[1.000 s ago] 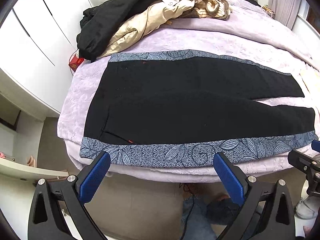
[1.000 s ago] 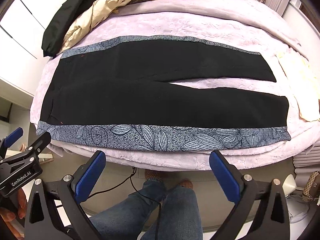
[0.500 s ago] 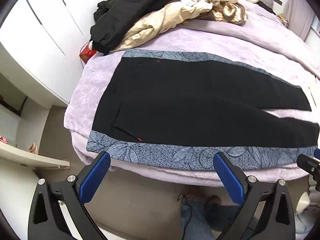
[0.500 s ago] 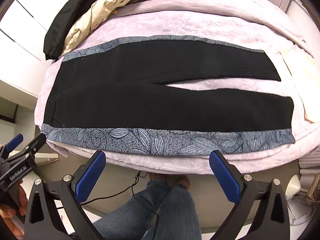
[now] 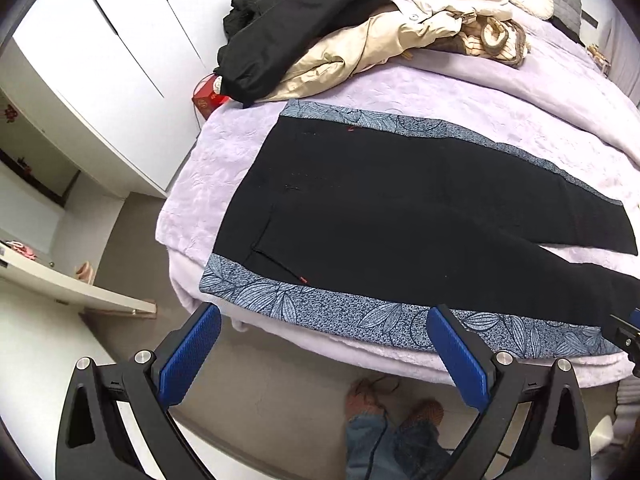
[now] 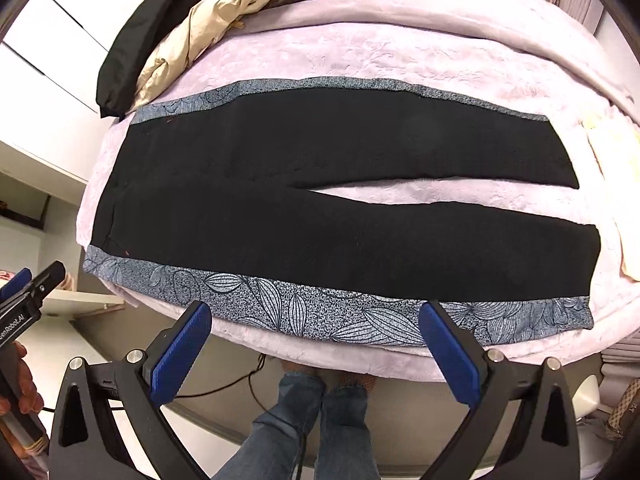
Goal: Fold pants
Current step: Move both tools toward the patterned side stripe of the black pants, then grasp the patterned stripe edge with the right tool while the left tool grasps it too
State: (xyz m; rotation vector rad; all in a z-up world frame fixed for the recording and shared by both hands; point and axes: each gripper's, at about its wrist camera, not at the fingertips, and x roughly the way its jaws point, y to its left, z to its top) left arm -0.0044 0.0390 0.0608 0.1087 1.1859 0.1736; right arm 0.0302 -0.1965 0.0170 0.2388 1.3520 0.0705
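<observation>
Lavender bed carries the pants flat, unfolded, long axis left to right.
Left wrist view: left gripper fingers apart, nearest the waist at frame left. Right wrist view: right gripper fingers apart, just short of the patterned near edge, cuffs at right.

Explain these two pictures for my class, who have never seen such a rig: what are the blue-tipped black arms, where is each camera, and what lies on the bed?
No robot here: a person holds a two-finger claw in each hand, with a camera on each looking along its fingers. One picture is from the left claw, the other from the right claw. Both are open and hold nothing. On the lilac bedspread black pants with floral side stripes lie flat, legs slightly apart. A pile of coats sits behind them.
</observation>
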